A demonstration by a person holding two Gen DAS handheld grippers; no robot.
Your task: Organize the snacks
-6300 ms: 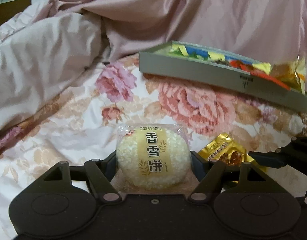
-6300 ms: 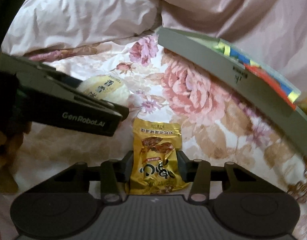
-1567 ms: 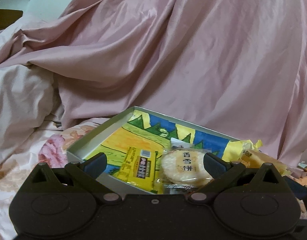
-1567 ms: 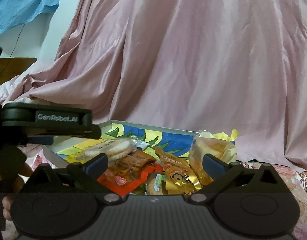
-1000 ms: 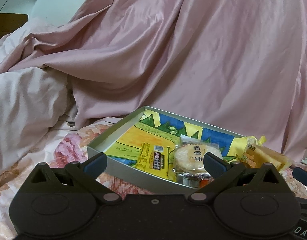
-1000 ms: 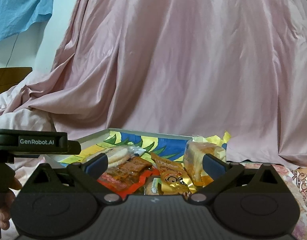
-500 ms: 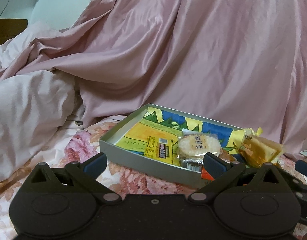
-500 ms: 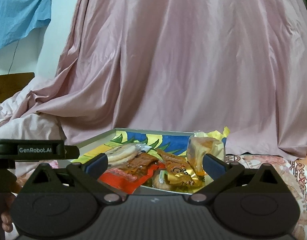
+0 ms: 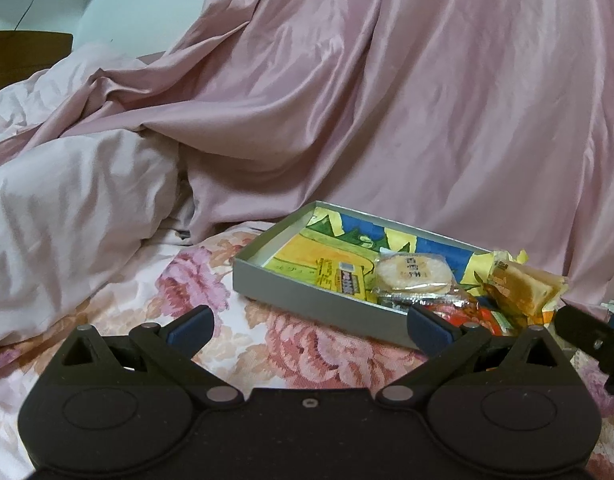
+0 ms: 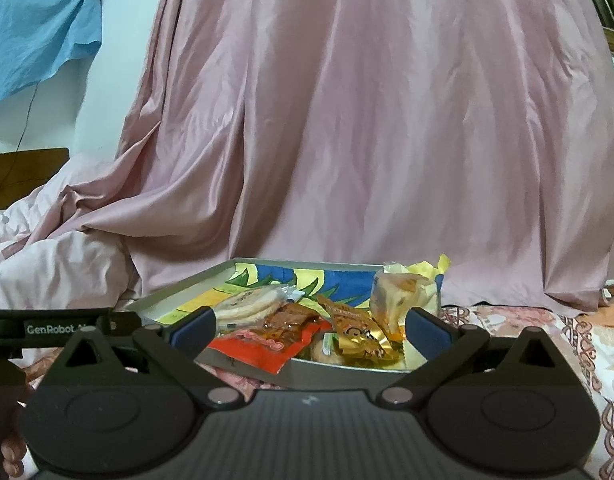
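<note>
A shallow grey box (image 9: 307, 304) (image 10: 347, 376) with a bright printed floor lies on the flowered bedsheet. Inside it are a round rice cracker in clear wrap (image 9: 411, 270) (image 10: 249, 302), a yellow bar (image 9: 349, 280), a red packet (image 10: 267, 344), a gold packet (image 10: 357, 330) and a wrapped cake (image 9: 523, 290) (image 10: 395, 292). My left gripper (image 9: 309, 324) is open and empty, short of the box's near wall. My right gripper (image 10: 309, 326) is open and empty too, just before the box's near corner.
Pink satin fabric (image 9: 387, 100) rises behind the box. A rumpled pale quilt (image 9: 67, 200) lies to the left. The left gripper's body (image 10: 47, 328) shows at the left edge of the right wrist view. A blue cloth (image 10: 35, 32) hangs on the wall.
Both grippers once held a snack each; the rice cracker and gold packet now lie in the box. Over the last second both open grippers drew back from the box.
</note>
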